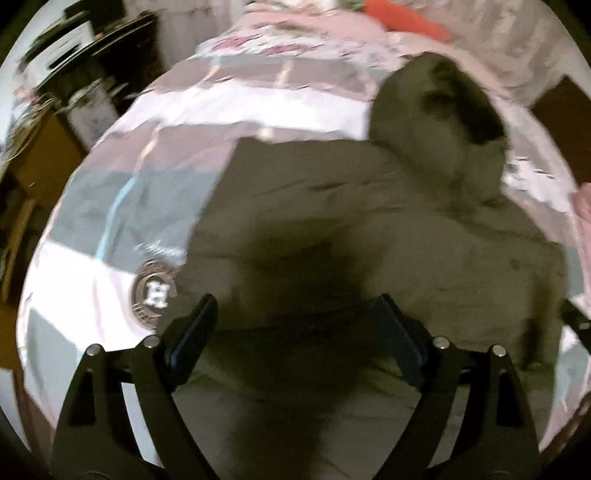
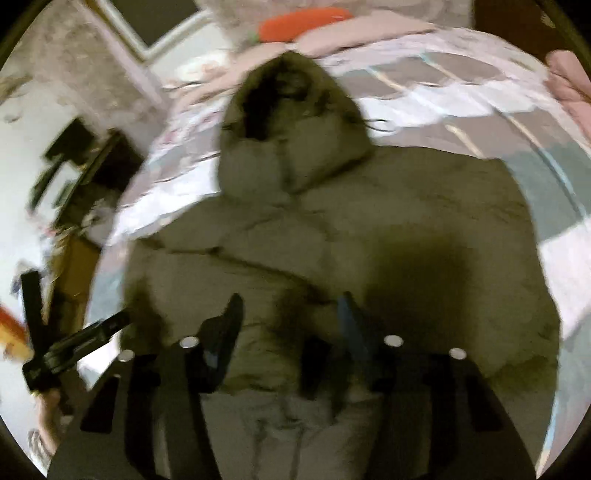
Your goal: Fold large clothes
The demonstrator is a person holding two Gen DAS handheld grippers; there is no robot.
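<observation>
Bed (image 1: 110, 206): covered by a quilt in pink, white and grey blocks with a thin light-blue stripe; a round crest bearing an "H" (image 1: 154, 293) is printed on it, seen just left of the left gripper's left finger. Puffer jacket (image 2: 369, 229): olive-green, hooded, laid flat on the quilt and spread across most of the bed's width; the hood (image 2: 291, 122) is turned toward the head of the bed, its dark opening facing up, and the pale lower hem is seen nearest both cameras. Orange plush item (image 2: 303, 22): lies at the head of the bed beyond the hood, on pink bedding. Left gripper (image 1: 297, 321): held above the jacket's lower body, the fingers spread wide apart with nothing between them; the jacket fabric is seen below and ahead of the tips, and contact cannot be told owing to blur; a dark shadow is cast on the cloth just beyond the tips. Right gripper (image 2: 291, 317): held over the jacket's lower middle, the fingers likewise parted and gripping nothing; olive fabric is seen filling the gap between and beyond them. The left gripper is also seen at the left edge of the right wrist view, beside the jacket's edge. Dark furniture (image 2: 92, 177): stands beside the bed, blurred.
</observation>
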